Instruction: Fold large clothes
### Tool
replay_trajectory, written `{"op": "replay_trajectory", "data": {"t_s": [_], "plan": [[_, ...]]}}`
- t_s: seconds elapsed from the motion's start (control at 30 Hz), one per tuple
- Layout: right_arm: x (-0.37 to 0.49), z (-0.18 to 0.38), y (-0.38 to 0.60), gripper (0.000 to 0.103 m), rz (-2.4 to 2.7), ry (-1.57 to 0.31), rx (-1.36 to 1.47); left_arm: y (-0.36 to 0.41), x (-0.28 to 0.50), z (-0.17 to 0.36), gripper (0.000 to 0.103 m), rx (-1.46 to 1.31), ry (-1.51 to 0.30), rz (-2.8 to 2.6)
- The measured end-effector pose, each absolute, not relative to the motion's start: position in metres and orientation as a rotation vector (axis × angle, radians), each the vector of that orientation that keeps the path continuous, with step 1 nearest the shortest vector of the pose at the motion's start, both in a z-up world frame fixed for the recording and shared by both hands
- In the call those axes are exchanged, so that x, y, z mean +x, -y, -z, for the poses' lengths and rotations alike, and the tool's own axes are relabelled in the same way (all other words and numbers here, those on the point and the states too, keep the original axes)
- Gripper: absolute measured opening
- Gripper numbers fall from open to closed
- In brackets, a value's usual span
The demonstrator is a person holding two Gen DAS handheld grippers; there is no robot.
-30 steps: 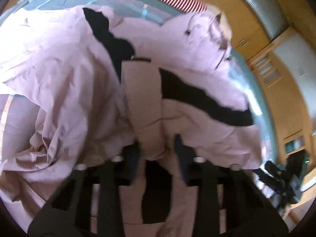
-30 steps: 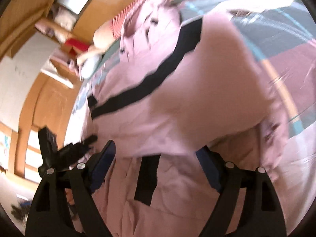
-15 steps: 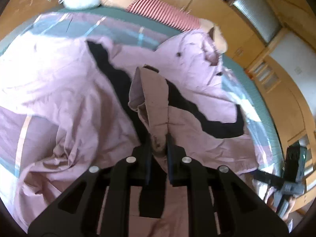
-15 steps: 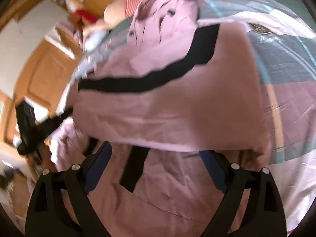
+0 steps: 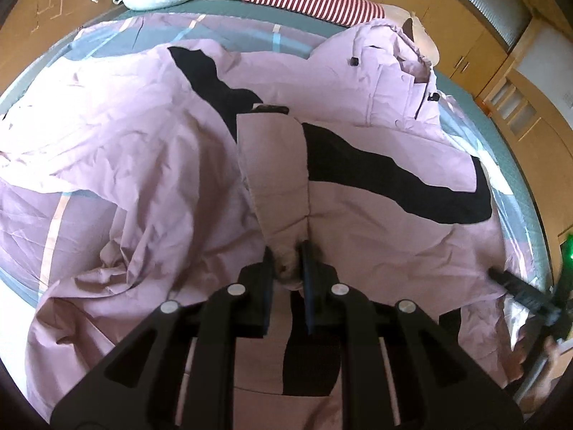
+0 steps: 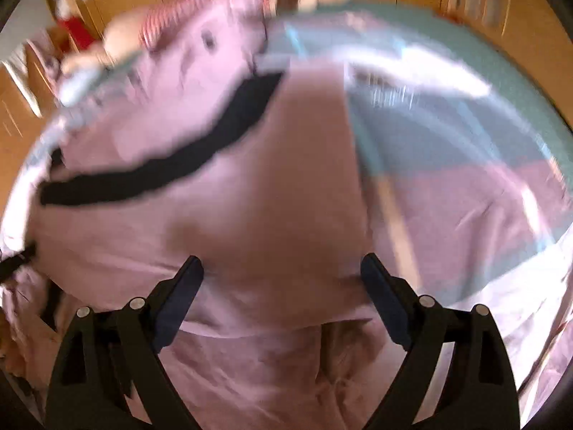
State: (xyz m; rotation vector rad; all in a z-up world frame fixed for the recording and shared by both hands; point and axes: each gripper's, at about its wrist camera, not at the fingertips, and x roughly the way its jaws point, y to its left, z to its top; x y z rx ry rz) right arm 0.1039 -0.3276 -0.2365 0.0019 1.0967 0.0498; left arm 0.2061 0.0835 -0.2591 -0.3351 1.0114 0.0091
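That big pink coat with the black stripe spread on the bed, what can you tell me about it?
The pale pink hooded jacket looks like thin, crinkly woven fabric, crossed by a wavy black band. It lies spread and rumpled over the plaid bedspread, hood toward the far side, with small dark toggles by the collar. One sleeve is laid across its middle, its end pinched in the left gripper. The right gripper hovers open over the fabric.

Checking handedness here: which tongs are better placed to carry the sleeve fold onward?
Left. The left tongs are shut on the jacket sleeve; the right tongs hang open above it, gripping nothing.
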Motion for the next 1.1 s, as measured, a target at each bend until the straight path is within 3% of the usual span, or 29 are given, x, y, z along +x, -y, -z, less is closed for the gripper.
{"op": "replay_trajectory", "data": {"t_s": [0.13, 0.6, 0.67, 0.73, 0.8, 0.93, 1.1], "plan": [[0.095, 0.248, 0.303, 0.102, -0.044, -1.105, -0.200, -0.091, 0.208, 0.265, 0.017, -0.374, -1.044, -0.017], [0.090, 0.252, 0.295, 0.102, -0.027, -1.063, -0.225, -0.085, 0.205, 0.277, 0.031, -0.277, -1.097, -0.098], [0.090, 0.253, 0.296, 0.102, -0.028, -1.060, -0.223, -0.092, 0.204, 0.270, 0.039, -0.310, -1.104, -0.088], [0.090, 0.253, 0.296, 0.102, -0.029, -1.057, -0.222, -0.112, 0.202, 0.254, 0.077, -0.402, -1.076, -0.062], [0.089, 0.253, 0.296, 0.102, -0.028, -1.053, -0.225, -0.147, 0.199, 0.233, 0.091, -0.526, -0.991, -0.057], [0.087, 0.253, 0.295, 0.102, -0.028, -1.044, -0.227, -0.224, 0.198, 0.216, 0.094, -0.694, -0.881, -0.132], [0.087, 0.253, 0.295, 0.102, -0.027, -1.034, -0.229, -0.323, 0.196, 0.233, 0.094, -0.781, -0.846, -0.286]]}}
